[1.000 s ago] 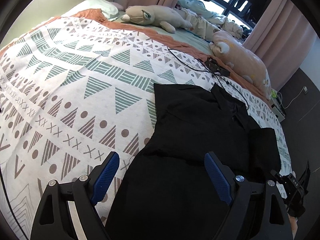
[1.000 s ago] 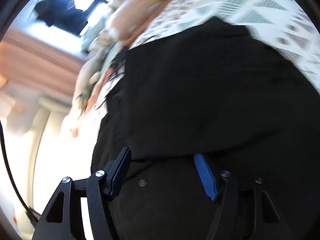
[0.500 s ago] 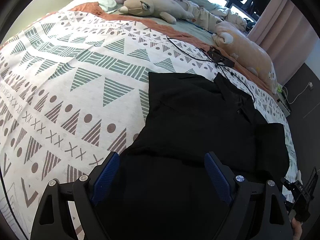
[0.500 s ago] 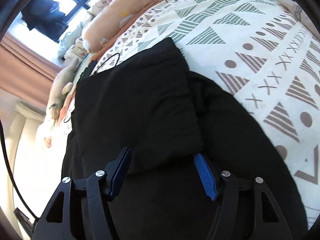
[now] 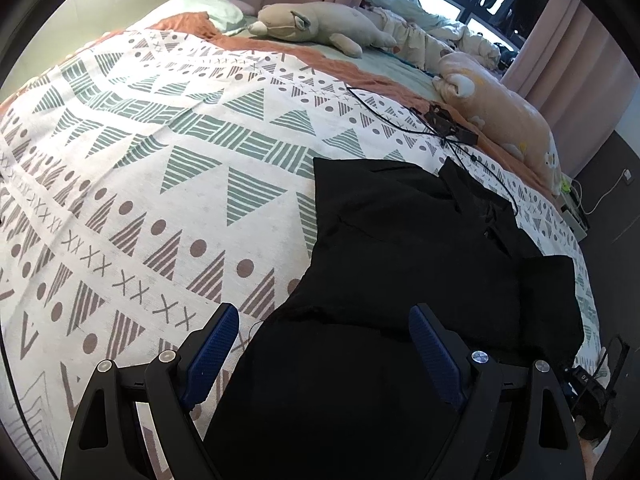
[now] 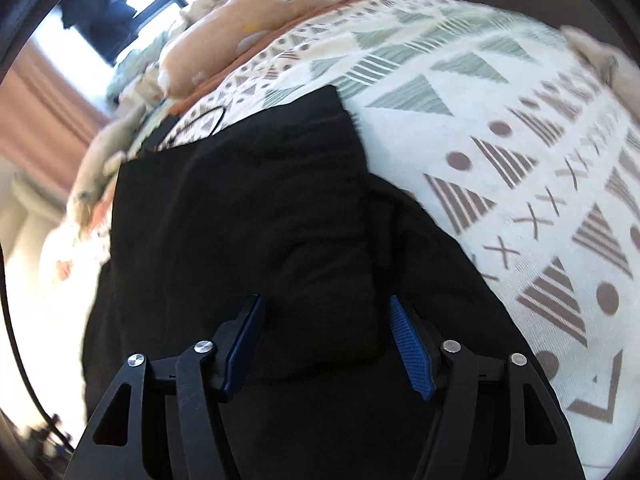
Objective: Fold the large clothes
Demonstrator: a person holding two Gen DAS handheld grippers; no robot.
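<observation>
A black collared shirt (image 5: 404,248) lies flat on the patterned bedspread (image 5: 168,168), both sleeves folded inward over its body. My left gripper (image 5: 324,336) hovers open over the lower left part of the shirt, nothing between its blue pads. In the right wrist view the same shirt (image 6: 248,208) fills the middle, its folded sleeve (image 6: 320,280) running down toward my right gripper (image 6: 326,332), which stands open just above the cloth. The other gripper's black body (image 5: 592,388) shows at the lower right of the left wrist view.
Plush toys (image 5: 316,26) and a peach pillow (image 5: 504,116) line the head of the bed. A black cable with a small device (image 5: 444,124) lies just beyond the shirt collar. The bed's edge and dark floor (image 5: 612,208) are on the right.
Both sleeves lie folded now as before. The right gripper swung from close over the cloth to a steadier view along the folded sleeve. The left gripper drew back slightly.
</observation>
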